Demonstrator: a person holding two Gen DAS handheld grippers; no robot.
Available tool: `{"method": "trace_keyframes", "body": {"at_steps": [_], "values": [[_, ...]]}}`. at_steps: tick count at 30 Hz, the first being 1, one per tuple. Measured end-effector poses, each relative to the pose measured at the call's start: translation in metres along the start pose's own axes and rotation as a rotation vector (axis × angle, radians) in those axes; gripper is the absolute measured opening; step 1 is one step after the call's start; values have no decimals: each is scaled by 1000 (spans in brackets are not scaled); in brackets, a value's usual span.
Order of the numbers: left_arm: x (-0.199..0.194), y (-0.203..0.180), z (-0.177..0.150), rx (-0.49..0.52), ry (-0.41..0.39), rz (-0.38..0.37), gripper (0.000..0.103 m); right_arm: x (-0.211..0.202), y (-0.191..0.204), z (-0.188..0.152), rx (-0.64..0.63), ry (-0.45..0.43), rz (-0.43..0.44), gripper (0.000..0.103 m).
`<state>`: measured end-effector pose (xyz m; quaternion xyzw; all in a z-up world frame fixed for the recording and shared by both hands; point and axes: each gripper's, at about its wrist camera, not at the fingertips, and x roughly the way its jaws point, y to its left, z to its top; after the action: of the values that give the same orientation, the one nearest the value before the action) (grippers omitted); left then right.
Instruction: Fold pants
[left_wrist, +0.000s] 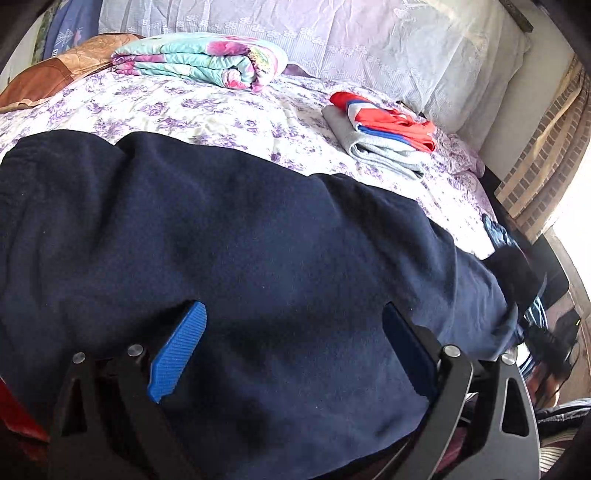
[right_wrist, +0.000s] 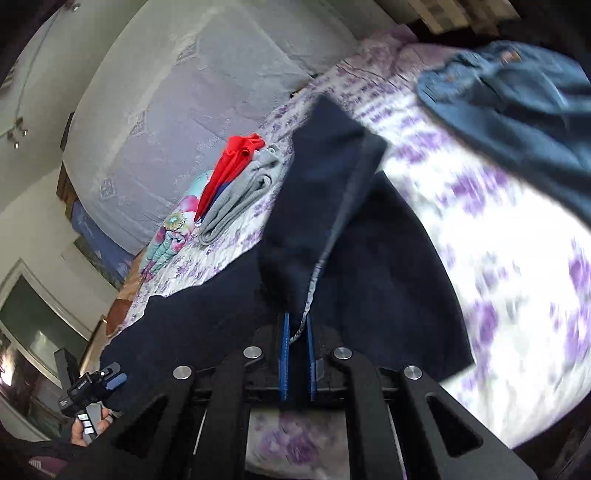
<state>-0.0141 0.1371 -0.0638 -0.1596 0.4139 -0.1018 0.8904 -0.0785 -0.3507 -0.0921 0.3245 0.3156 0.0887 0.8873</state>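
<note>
Dark navy fleece pants (left_wrist: 240, 240) lie spread across the floral bedsheet (left_wrist: 221, 114), under the wide-spread left gripper (left_wrist: 291, 314). The right gripper (right_wrist: 297, 325) pinches a lifted pant-leg edge.

Pants (left_wrist: 258, 229): matt navy fleece cloth. Left gripper (left_wrist: 291, 325): ribbed blue pads, black frame.

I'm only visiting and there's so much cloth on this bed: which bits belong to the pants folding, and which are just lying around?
Part of the job:
- navy pants, spread on the bed
- right gripper, shut on a lifted pants edge
- left gripper, open over the pants

Just lying about:
- folded grey and red clothes
- floral blanket
- denim garment
- brown cushion
</note>
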Motion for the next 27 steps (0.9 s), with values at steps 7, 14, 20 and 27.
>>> {"method": "trace_keyframes", "body": {"at_steps": [7, 14, 20, 27], "values": [[1, 2, 4, -25, 18, -10, 94, 4, 20, 22, -48, 6, -16, 77], [-56, 23, 6, -68, -57, 74, 93, 13, 21, 45, -15, 115, -25, 7], [-120, 102, 3, -274, -140, 248, 93, 13, 23, 35, -52, 134, -59, 10], [-92, 139, 10, -415, -78, 200, 93, 11, 24, 43, -54, 136, -45, 10]]}}
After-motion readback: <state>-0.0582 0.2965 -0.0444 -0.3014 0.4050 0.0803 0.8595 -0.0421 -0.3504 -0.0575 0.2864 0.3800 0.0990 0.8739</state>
